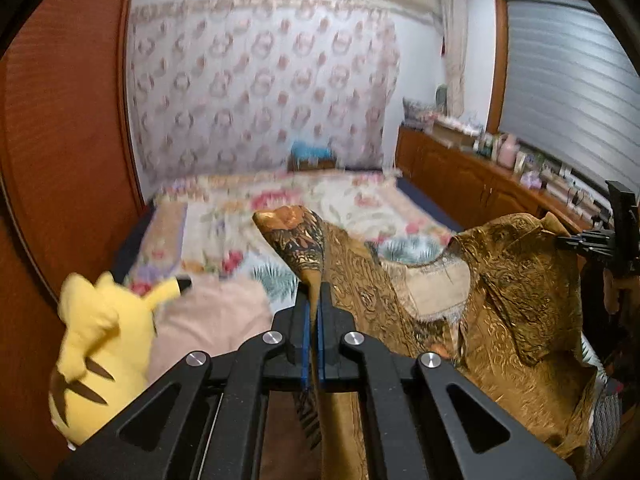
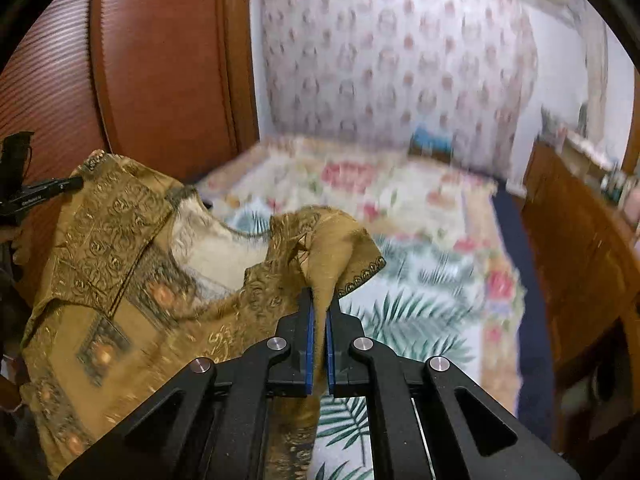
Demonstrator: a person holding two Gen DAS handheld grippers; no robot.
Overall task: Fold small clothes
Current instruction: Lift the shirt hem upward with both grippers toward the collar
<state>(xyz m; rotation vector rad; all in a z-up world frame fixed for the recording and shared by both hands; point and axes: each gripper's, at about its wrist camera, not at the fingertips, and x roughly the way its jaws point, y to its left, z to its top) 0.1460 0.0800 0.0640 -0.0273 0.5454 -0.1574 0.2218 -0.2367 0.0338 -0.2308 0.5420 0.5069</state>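
both claws are clamped tight on the brown patterned garment point(image 1: 520, 280). i see my left gripper point(image 1: 314, 300) pinching one shoulder edge and my right gripper point(image 2: 320, 308) pinching the other, so it hangs between them above the floral bedspread point(image 2: 420, 280). a yellow plush toy point(image 1: 96, 352) lies beside it. no readable writing anywhere.

No legible text, label, brand or number anywhere in either view.
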